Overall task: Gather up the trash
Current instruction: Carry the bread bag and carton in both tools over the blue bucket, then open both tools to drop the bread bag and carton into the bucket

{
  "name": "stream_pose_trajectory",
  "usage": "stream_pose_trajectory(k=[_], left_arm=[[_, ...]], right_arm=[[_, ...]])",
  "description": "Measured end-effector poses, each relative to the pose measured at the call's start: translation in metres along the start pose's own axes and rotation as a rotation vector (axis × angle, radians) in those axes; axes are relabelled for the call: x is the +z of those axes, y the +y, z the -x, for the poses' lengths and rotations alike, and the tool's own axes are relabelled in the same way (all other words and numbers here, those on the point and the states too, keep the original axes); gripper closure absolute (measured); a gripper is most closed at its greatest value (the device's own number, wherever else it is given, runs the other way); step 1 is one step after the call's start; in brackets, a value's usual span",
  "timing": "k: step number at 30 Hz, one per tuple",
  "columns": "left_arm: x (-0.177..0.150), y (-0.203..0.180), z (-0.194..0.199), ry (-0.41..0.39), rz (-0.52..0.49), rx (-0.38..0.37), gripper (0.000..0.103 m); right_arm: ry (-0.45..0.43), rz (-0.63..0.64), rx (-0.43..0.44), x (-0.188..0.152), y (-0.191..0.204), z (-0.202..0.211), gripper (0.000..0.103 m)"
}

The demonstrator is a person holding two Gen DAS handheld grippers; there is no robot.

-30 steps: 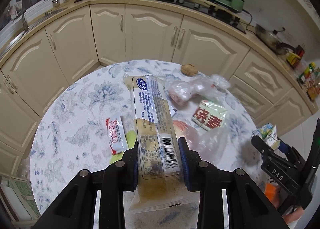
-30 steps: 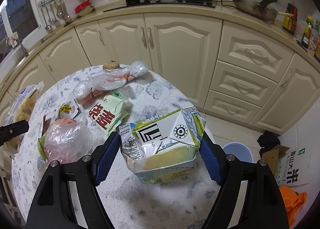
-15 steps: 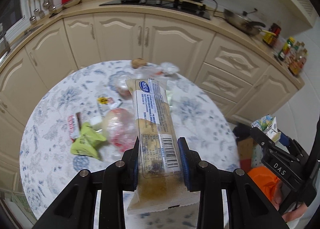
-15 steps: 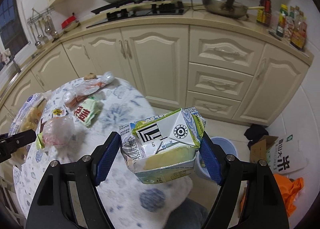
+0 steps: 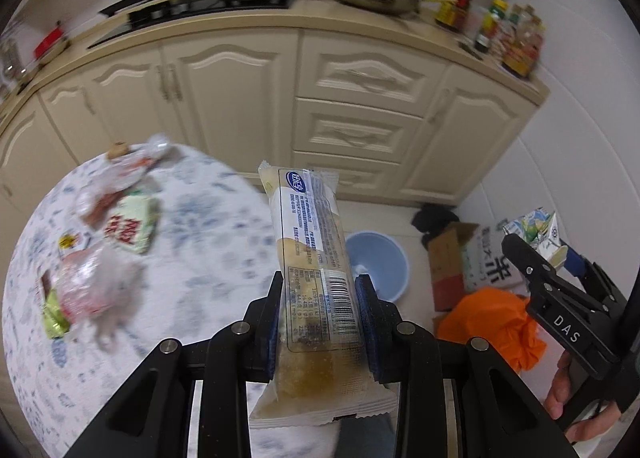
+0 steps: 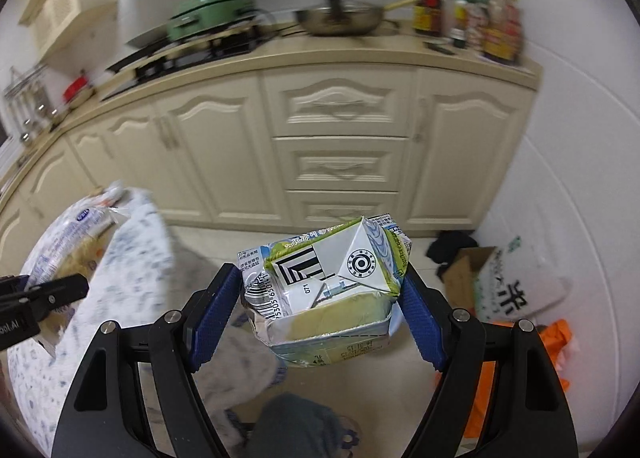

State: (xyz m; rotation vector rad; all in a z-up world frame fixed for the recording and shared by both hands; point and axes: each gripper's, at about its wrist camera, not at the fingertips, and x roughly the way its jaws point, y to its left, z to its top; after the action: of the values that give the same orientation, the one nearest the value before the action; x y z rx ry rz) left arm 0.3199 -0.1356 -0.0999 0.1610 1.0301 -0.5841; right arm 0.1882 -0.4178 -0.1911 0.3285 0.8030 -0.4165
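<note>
Left wrist view
Left gripper [image 5: 320, 310]: jaws pinch a long snack wrapper [image 5: 316, 270] across its lower half; most of its length sticks out beyond the jaws, and a short tail hangs below them.
Bin: a pale blue bin [image 5: 378, 262] stands on the floor just beyond the jaws, partly hidden behind the wrapper; its mouth is open and the part of the inside that shows looks empty.
Table: the round floral table [image 5: 200, 225] lies left of the jaws, with trash left on it: a clear plastic bag [image 5: 94, 282], a red-and-green packet [image 5: 130, 227] and smaller wrappers, all blurred.
Doing it well: carry the wrapper over the bin's mouth before letting go. It is light and long, so I judge it could catch the rim or drift if dropped from the side.
Right gripper [image 5: 548, 250]: to the right of the jaws, holding a carton whose top shows above it.

Right wrist view
Right gripper [image 6: 320, 310]: jaws set wide, clamping a crushed milk carton [image 6: 324, 290] by its two sides, torn open end toward the camera.
Carton contents: the inside looks empty, though I cannot see to the bottom.
Bin: only a sliver of blue shows just under the carton's right edge, so the carton seems nearly above it.
Doing it well: centre the carton over the opening, then spread the jaws fully so it falls free.
Cardboard box [image 6: 464, 274]: on the floor right of the jaws; contents not visible.
</note>
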Motion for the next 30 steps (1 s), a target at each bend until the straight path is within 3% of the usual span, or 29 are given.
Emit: stream_pose_trajectory(k=[8,14,26,29,30], left_arm=[[0.038,-0.057,-0.067,0.079,-0.099,-0.045,0.074],[0.07,-0.09,-0.127,0.134,-0.167,-0.042,0.074],[0.137,-0.137,-0.26,0.224,-0.229,-0.028,0.074],[0.146,-0.144,-0.284,0.213,-0.252,0.006,0.066],[0.149,-0.146,-0.292,0.196,-0.251,0.046,0.049]], right_arm=[[0.028,-0.092,-0.077,-0.003,-0.071,-0.016,0.023],[0.077,-0.158,-0.112,-0.002,-0.115,-0.051,0.023],[0.198,-0.2,-0.154,-0.001,-0.153,-0.134,0.023],[0.217,-0.21,-0.153,0.0,-0.157,-0.152,0.023],[0.224,-0.212,-0.151,0.0,-0.157,-0.158,0.023]])
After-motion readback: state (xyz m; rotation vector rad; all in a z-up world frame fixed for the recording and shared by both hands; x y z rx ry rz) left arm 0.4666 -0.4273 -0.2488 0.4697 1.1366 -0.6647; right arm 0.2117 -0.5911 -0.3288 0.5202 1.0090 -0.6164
